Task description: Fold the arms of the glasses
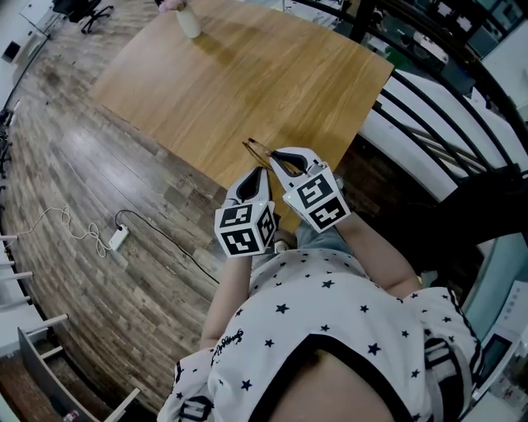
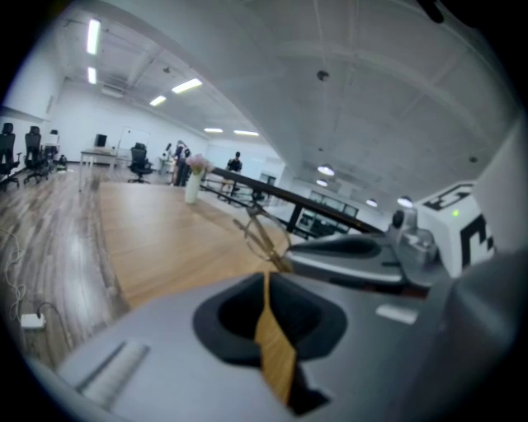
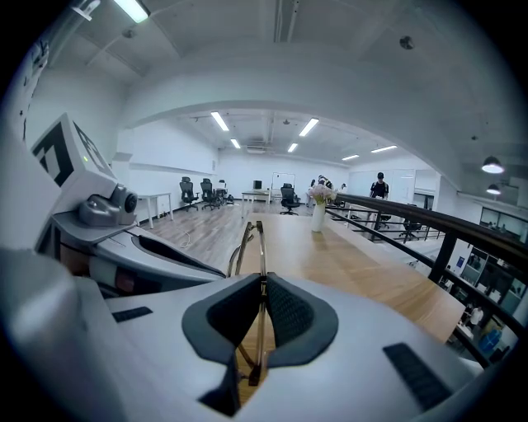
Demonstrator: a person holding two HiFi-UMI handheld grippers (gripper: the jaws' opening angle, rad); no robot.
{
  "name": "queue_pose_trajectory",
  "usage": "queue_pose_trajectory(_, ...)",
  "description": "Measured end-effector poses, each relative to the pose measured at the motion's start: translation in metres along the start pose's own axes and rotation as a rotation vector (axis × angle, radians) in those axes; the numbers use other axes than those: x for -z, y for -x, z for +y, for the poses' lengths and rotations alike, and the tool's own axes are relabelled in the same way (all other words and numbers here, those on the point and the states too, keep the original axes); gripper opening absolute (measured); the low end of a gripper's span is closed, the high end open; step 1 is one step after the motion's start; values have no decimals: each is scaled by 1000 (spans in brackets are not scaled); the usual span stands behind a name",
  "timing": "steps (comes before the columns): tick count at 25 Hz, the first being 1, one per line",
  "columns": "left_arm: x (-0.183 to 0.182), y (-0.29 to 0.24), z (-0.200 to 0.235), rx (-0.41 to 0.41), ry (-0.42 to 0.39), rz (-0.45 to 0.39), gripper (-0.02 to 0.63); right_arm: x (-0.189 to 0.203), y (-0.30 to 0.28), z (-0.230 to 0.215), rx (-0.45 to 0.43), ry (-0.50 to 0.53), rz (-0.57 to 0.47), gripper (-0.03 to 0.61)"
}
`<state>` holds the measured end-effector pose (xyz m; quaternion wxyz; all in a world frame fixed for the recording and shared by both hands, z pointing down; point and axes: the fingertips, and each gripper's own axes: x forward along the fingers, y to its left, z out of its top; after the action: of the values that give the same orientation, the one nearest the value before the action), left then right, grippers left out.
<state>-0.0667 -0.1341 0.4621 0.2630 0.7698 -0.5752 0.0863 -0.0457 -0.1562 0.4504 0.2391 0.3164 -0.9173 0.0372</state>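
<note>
Thin gold-brown glasses (image 1: 257, 152) lie near the front corner of the wooden table (image 1: 247, 74). My right gripper (image 1: 277, 158) is shut on them: in the right gripper view a thin side bar of the glasses (image 3: 261, 272) stands upright between the pads and the frame runs ahead over the wood. My left gripper (image 1: 253, 175) sits just left of and behind it. In the left gripper view its jaws leave only a narrow slit with wood showing through and nothing seen in it. The glasses (image 2: 262, 235) lie ahead to the right, by the right gripper (image 2: 363, 247).
A white vase of flowers (image 1: 188, 21) stands at the table's far end. A black railing (image 1: 429, 107) runs along the table's right side. A power strip with its cable (image 1: 118, 239) lies on the wooden floor to the left. Office chairs and distant people stand beyond.
</note>
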Motion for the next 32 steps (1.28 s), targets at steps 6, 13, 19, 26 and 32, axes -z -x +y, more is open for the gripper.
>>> queue_pose_trajectory(6, 1, -6, 6, -15, 17, 9, 21, 9, -5, -15, 9, 6, 32, 31)
queue_pose_trajectory(13, 8, -20, 19, -36, 32, 33, 20, 29, -16, -36, 15, 10, 88, 31)
queue_pose_trajectory(19, 14, -32, 27, -51, 43, 51, 8, 56, -27, -54, 17, 55, 174, 31)
queue_pose_trajectory(26, 21, -43, 38, -60, 53, 66, 6, 78, -43, -68, 10, 85, 239, 31)
queue_pose_trajectory(32, 24, -47, 43, -77, 65, 80, 6, 99, -52, -75, -8, 113, 303, 31)
